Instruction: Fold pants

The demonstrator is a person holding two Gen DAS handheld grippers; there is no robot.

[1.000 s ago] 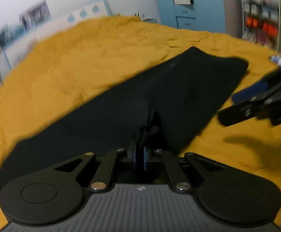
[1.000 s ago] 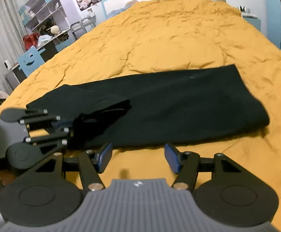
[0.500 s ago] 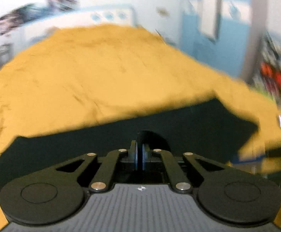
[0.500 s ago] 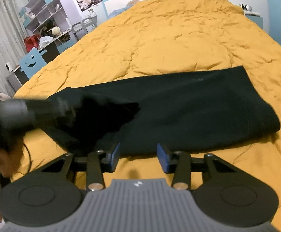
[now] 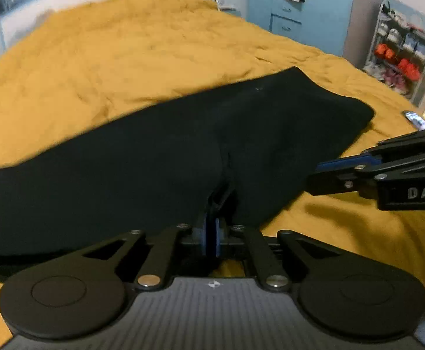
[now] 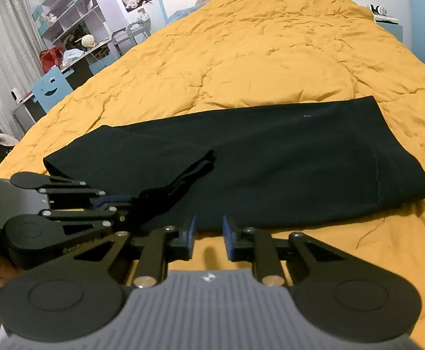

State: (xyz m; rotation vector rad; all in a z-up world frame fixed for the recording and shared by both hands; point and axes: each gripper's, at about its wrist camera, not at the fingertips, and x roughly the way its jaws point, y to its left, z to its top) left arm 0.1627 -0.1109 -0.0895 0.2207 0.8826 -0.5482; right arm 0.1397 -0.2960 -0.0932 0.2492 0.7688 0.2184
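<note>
Left tool [image 5: 211,234] clamped tight, right tool [image 6: 208,234] parted.

A wide bed [image 6: 271,58] covered by a rumpled mustard-yellow quilt [image 5: 125,58] carries the black pants [image 6: 271,157], laid flat across its near part, one edge bunched up at the left.

The pants [image 6: 271,157] are matt black cloth. The quilt [image 6: 271,58] is crinkled mustard fabric (softly puffed). The left gripper [image 5: 211,233] is matt black plastic.
</note>
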